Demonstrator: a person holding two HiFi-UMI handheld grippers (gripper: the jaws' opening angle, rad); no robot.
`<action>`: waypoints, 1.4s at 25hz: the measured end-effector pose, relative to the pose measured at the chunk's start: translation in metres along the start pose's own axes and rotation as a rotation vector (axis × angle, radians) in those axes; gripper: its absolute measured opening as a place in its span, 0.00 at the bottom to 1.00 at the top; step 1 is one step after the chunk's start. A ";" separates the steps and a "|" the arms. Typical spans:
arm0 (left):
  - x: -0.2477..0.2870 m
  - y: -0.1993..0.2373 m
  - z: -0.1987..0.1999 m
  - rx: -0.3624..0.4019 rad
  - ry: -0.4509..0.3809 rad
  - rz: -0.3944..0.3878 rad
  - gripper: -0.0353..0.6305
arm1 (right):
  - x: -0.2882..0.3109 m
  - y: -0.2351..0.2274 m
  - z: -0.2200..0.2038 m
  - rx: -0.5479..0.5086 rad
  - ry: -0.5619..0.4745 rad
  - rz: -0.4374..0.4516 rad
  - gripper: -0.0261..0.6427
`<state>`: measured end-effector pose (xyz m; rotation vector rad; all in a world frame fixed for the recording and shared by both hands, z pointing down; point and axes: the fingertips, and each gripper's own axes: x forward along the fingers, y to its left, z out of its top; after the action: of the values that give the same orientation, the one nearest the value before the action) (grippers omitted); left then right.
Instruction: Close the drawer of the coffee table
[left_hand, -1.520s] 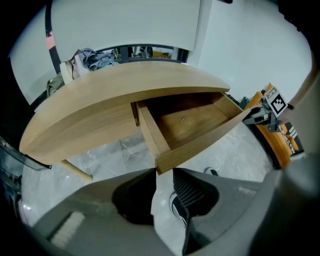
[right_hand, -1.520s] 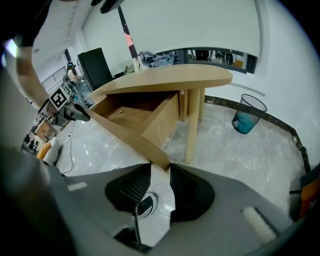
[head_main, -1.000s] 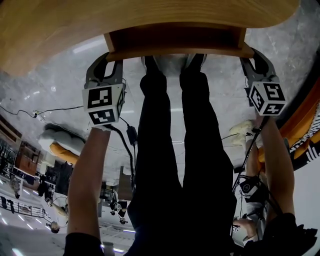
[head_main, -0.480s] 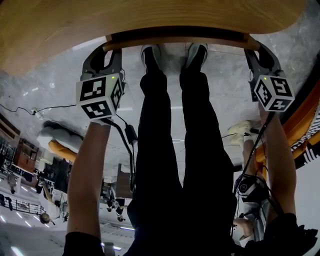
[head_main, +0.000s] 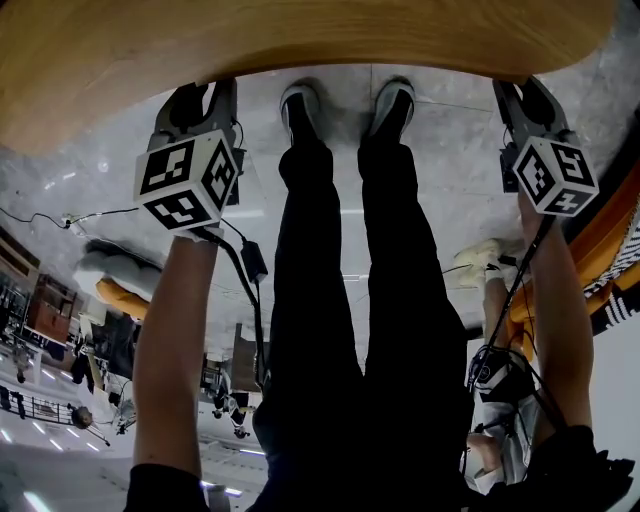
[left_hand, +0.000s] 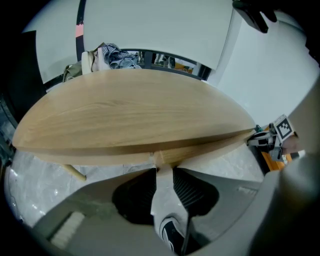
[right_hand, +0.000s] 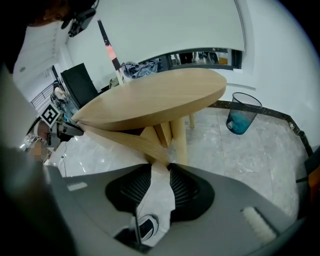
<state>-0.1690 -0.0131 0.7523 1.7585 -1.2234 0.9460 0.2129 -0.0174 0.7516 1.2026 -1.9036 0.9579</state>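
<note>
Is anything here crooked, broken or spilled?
Nothing stands out. The coffee table looks level and undamaged, the bin stands upright, and the left claw and right claw each grip an end of the drawer.

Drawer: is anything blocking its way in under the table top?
Nothing visible does. The drawer sits nearly under the table top, left gripper and right gripper clamped on its ends. Its path inside is hidden.

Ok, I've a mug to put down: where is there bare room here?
The tabletop is bare right across. The floor between the table leg and the bin is open too. It is crowded at the near edge: the left tongs and right tongs grip the drawer there, with the shoes between them.
</note>
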 end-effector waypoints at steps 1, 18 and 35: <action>0.000 0.000 0.001 -0.002 -0.001 -0.001 0.23 | 0.000 0.000 0.001 0.000 -0.001 0.001 0.22; 0.008 0.008 0.029 -0.124 -0.095 0.013 0.21 | 0.012 -0.011 0.031 -0.003 -0.031 0.009 0.22; 0.007 0.008 0.026 -0.080 -0.087 0.018 0.20 | 0.010 -0.012 0.027 0.116 -0.076 -0.006 0.22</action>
<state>-0.1714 -0.0404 0.7490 1.7437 -1.3156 0.8268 0.2165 -0.0482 0.7494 1.3277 -1.9248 1.0452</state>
